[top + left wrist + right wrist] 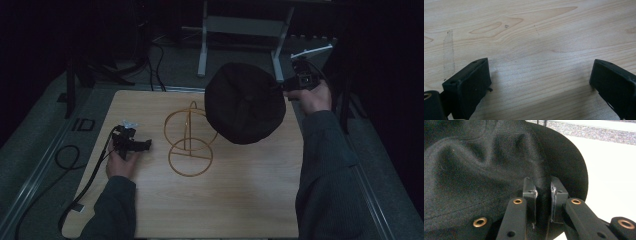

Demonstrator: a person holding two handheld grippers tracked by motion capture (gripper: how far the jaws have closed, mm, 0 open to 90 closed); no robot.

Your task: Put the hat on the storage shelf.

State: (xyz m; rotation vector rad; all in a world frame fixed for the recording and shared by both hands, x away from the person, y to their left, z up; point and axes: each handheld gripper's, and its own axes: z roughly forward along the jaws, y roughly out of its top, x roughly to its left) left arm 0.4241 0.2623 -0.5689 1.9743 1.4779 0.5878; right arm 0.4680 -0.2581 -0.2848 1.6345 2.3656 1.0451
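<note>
A dark round cap (245, 102) hangs in the air above the table's far right part, held by its edge. My right gripper (286, 90) is shut on that edge; in the right gripper view the black cloth (486, 170) is pinched between the two jaws of the gripper (543, 202). A gold wire stand (190, 140), made of rings and an upright loop, stands on the table just left of and below the cap. My left gripper (145, 145) rests low over the wooden table (536, 37) at the left, its jaws wide open (539, 82) with nothing between them.
The wooden tabletop (240, 200) sits on a grey floor. A black cable (85, 185) trails off the table's left edge from the left gripper. A white metal frame (240, 30) stands on the floor behind the table.
</note>
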